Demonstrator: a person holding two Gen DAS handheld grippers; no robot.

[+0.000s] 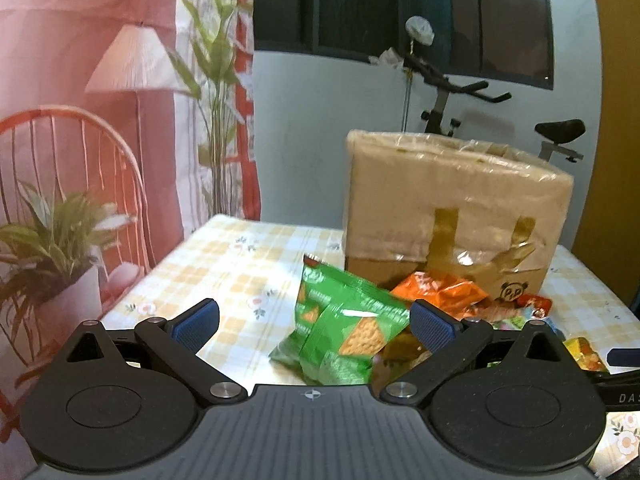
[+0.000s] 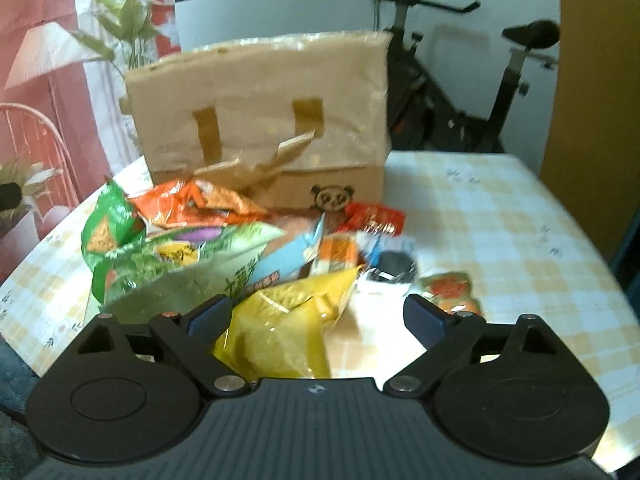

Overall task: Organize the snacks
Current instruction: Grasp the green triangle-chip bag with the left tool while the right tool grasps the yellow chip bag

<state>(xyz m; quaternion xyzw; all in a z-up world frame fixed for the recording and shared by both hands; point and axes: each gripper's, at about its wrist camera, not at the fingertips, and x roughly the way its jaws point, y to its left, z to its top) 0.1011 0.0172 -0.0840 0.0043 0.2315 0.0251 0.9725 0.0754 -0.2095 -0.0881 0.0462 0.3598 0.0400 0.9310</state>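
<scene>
A pile of snack packets lies on the checked tablecloth (image 1: pixel 240 264) in front of a taped cardboard box (image 1: pixel 452 208). In the left wrist view my left gripper (image 1: pixel 314 322) stands open, its blue pads on either side of a green cracker packet (image 1: pixel 344 328) without touching it. An orange packet (image 1: pixel 440 288) lies behind. In the right wrist view my right gripper (image 2: pixel 318 314) is open over a yellow packet (image 2: pixel 288 328), which lies between the fingers with a gap on the right side. The green packet (image 2: pixel 108 232), an orange packet (image 2: pixel 192 204) and a red one (image 2: pixel 374 216) lie further back by the box (image 2: pixel 260 116).
An exercise bike (image 2: pixel 460 80) stands behind the table. A printed backdrop with a lamp, chair and plants hangs at the left (image 1: pixel 100 120). Bare tablecloth (image 2: pixel 500 220) lies right of the pile. The other gripper's tip (image 1: pixel 622 356) shows at the right edge of the left wrist view.
</scene>
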